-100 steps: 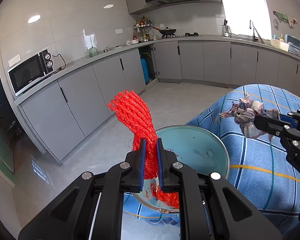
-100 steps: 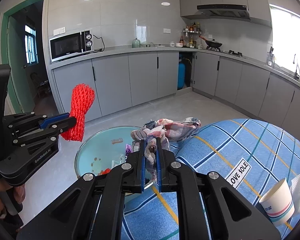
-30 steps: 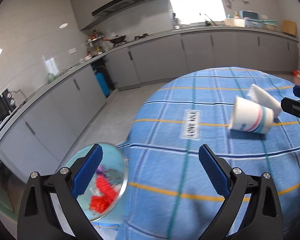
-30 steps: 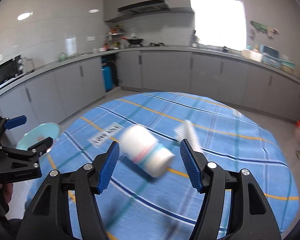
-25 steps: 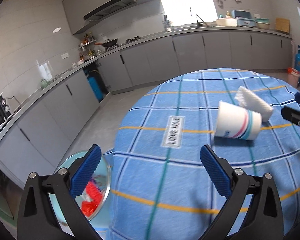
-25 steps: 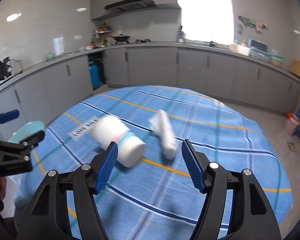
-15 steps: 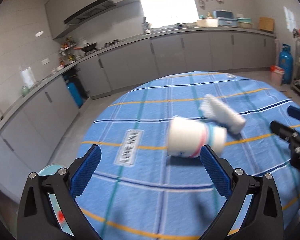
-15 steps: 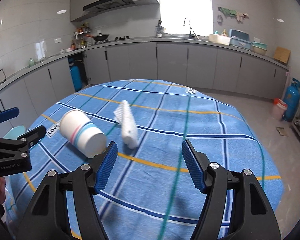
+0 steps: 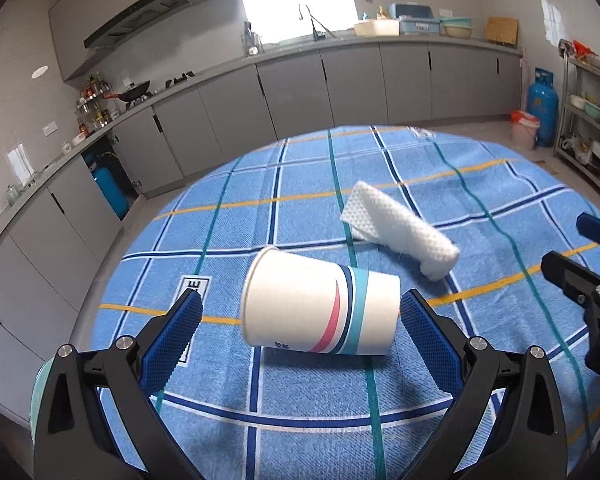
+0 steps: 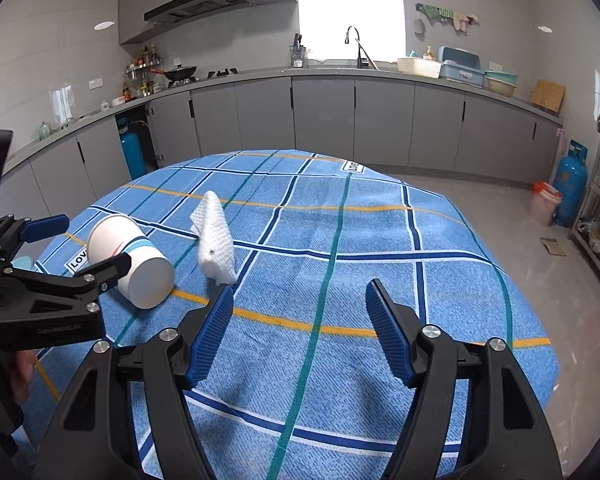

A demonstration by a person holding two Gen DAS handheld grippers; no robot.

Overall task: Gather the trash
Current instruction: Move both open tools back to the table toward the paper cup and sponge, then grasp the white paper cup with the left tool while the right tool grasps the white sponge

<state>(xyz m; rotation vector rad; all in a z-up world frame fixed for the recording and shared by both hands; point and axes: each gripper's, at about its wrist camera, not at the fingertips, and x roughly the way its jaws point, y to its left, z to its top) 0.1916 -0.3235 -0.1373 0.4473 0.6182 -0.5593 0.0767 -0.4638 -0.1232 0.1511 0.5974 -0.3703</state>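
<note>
A white paper cup [image 9: 320, 304] with red and blue stripes lies on its side on the blue checked tablecloth [image 9: 300, 400]. My left gripper [image 9: 300, 314] is open and straddles the cup without pressing on it. The right wrist view shows the same cup [image 10: 144, 280] inside the left gripper [image 10: 96, 240]. A rolled white foam net [image 9: 400, 232] lies just beyond the cup. My right gripper [image 10: 300, 290] hovers over bare cloth, its jaws opening with nothing between them. The foam net [image 10: 216, 240] lies ahead of its left finger.
A sliver of the teal bin [image 9: 38, 388] shows past the table's near left edge. Grey kitchen cabinets [image 10: 324, 120] ring the room. A blue gas cylinder [image 10: 568, 188] and a shelf rack stand at the far right.
Both grippers, earlier shut on a red net and a rag over the bin, now stand open above the table. The left has closed in on the cup; the right has swung past the foam net.
</note>
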